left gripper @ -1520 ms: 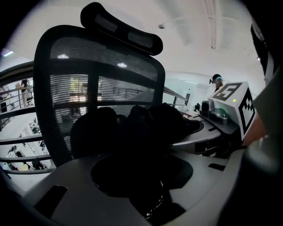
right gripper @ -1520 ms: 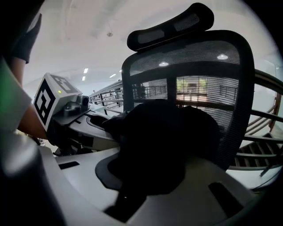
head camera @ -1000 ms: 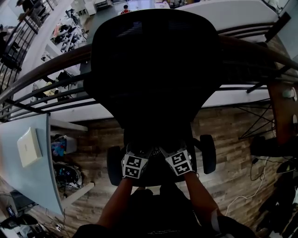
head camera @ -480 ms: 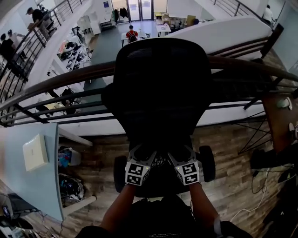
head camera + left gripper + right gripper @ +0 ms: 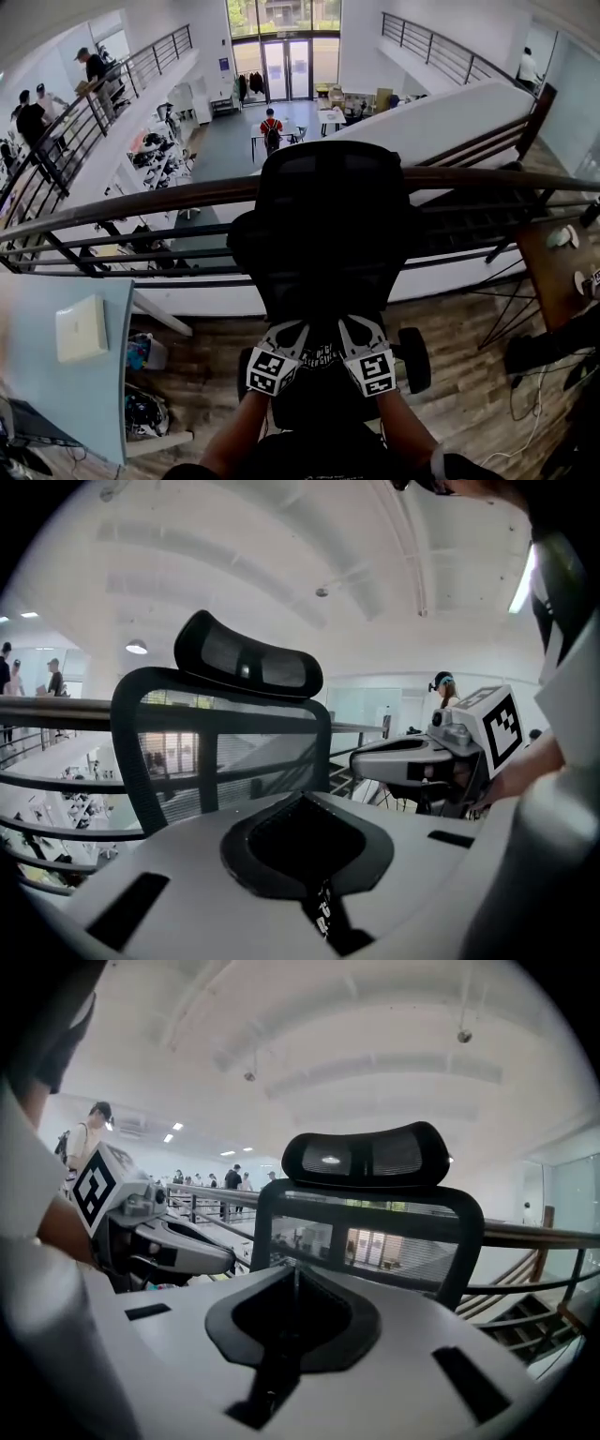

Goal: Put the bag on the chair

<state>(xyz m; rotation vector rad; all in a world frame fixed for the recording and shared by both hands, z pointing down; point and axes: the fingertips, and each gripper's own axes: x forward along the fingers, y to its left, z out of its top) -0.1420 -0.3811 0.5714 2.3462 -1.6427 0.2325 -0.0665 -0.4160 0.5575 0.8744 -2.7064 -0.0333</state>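
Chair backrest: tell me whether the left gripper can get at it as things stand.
Probably yes: the backrest stands straight ahead of the left gripper with nothing between, though its jaws are shut on a printed strap.

- The chair is black all over; its back is a fine see-through mesh inside a solid black frame, and the headrest is the same.
- The bag is black, with a short line of white lettering too small to read.
- The floor is brown wood planks, streaked light and dark.
- The handrail is dark brown over black bars.
- The table is a pale blue-grey; the flat box on it is off-white.
- The ceiling is plain white.
- A person on the lower level wears a red top.
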